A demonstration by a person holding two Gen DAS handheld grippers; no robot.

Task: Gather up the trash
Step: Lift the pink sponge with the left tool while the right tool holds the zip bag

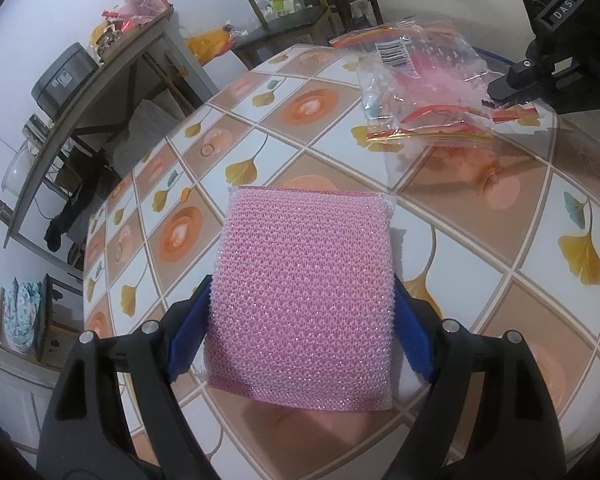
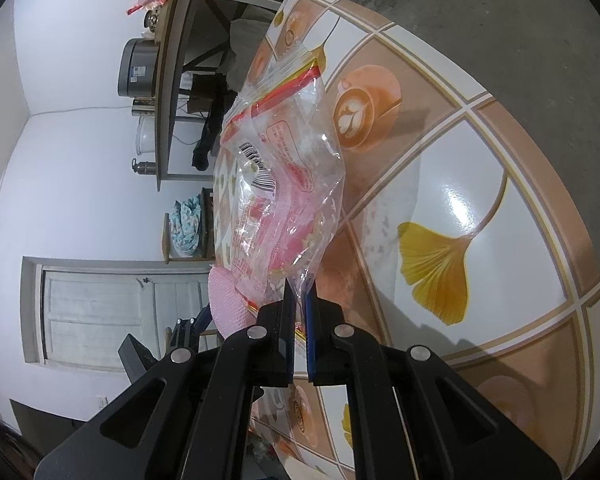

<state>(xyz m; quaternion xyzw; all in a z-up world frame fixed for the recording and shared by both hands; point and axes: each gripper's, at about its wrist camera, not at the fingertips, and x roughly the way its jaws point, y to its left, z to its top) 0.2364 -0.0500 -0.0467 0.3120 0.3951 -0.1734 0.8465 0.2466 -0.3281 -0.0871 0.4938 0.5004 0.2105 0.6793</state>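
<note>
A pink mesh scouring pad (image 1: 300,296) is gripped by the left tool (image 1: 302,320): its blue pads (image 1: 190,340) are spread wide and pressed against the two side edges of the pad, which is carried flat above the counter (image 1: 500,220), with its shadow seen beneath it at 6 o'clock. The counter is covered by a glossy cloth printed with coffee cups and yellow ginkgo leaves.

In the left wrist view, at 1 o'clock from the pad and well apart from it, a crumpled clear plastic bag (image 1: 424,88) with red and gold edging and a barcode is seen on the counter. Its near edge is pinched by the right tool (image 1: 496,98), seen at 2 o'clock.

In the right wrist view the right tool (image 2: 299,300) is seen pressed almost together on a thin edge of the plastic bag (image 2: 276,168), which is stretched away toward 12 o'clock. The scouring pad (image 2: 226,300) is glimpsed at 9 o'clock of the fingertips, partly hidden behind the bag.

A cluttered shelf unit (image 1: 80,120) stands by the wall at 10 o'clock of the left view.
</note>
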